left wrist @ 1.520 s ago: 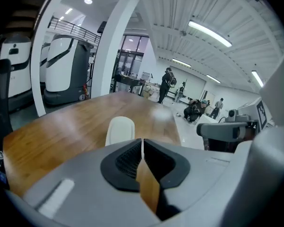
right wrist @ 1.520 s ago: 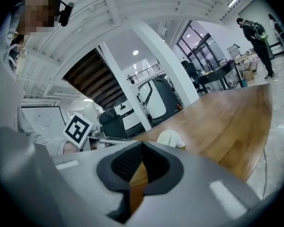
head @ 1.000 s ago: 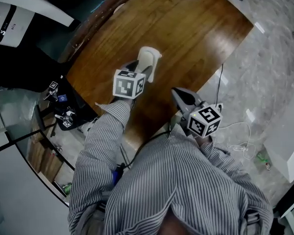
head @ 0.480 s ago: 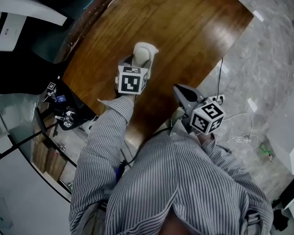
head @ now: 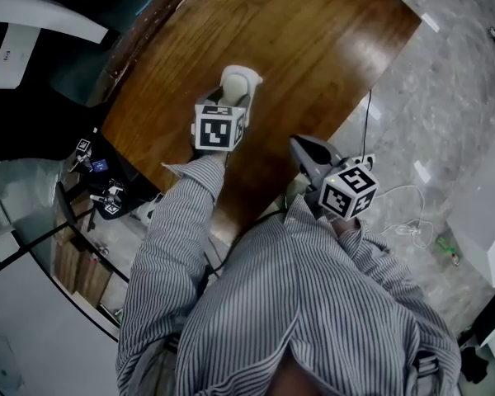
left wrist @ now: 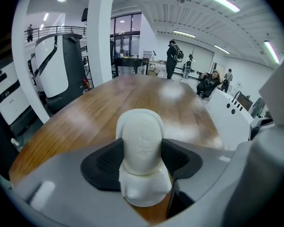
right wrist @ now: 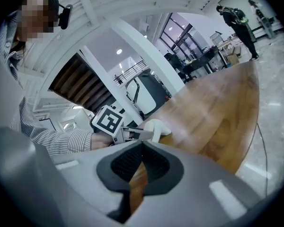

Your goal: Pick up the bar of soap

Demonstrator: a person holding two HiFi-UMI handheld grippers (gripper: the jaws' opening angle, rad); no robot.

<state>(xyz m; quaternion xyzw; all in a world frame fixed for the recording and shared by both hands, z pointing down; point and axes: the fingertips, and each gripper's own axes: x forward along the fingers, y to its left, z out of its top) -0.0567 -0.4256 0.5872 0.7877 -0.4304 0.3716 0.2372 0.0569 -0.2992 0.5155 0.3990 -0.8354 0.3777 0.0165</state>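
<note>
The bar of soap (head: 240, 81) is white and rounded, and it stands upright between the black pads of my left gripper (head: 234, 97) over the brown wooden table (head: 322, 40). In the left gripper view the soap (left wrist: 142, 143) fills the gap, both pads press on its sides, and the jaws are closing on it. My right gripper (head: 302, 148) hangs at the table's near edge, shut with nothing in it; in its own view the right gripper (right wrist: 141, 148) shows only wood behind it. From there I also see the soap (right wrist: 157, 126) to the left.
A white and black machine (head: 21, 23) stands left of the table. A cable (head: 400, 221) trails over the marble floor at the right, off the table's edge. People (left wrist: 173, 60) stand far behind the table.
My left gripper has moved a little farther over the table with the soap between its jaws. The right gripper has barely shifted.
</note>
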